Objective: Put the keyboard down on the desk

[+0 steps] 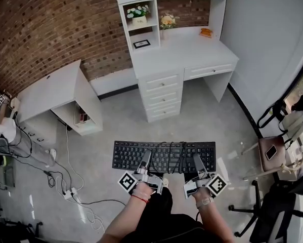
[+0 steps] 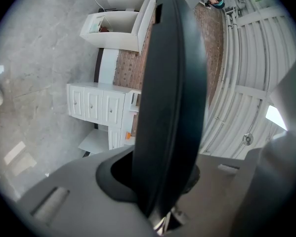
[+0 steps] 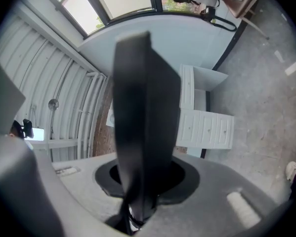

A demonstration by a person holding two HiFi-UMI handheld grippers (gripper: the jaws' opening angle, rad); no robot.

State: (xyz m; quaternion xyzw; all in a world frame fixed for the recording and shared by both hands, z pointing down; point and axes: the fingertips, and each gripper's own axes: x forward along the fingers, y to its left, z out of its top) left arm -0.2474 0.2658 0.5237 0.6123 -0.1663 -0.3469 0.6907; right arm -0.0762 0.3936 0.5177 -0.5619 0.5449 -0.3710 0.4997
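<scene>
A black keyboard (image 1: 164, 156) with its cable coiled on the keys is held level above the grey floor, in front of the person. My left gripper (image 1: 146, 156) is shut on its near edge left of centre, and my right gripper (image 1: 197, 160) is shut on the near edge right of centre. In the left gripper view the keyboard (image 2: 170, 83) is a dark slab running up from between the jaws. It looks the same in the right gripper view, where the keyboard (image 3: 143, 107) is also clamped. The white desk (image 1: 186, 52) with drawers and a shelf unit stands ahead against the brick wall.
A low white side table (image 1: 50, 90) stands at the left. Cables and a power strip (image 1: 70, 191) lie on the floor at the lower left. At the right are a chair (image 1: 270, 151) with a phone on it and a dark stand. A small orange thing (image 1: 206, 32) and flower pots sit on the desk.
</scene>
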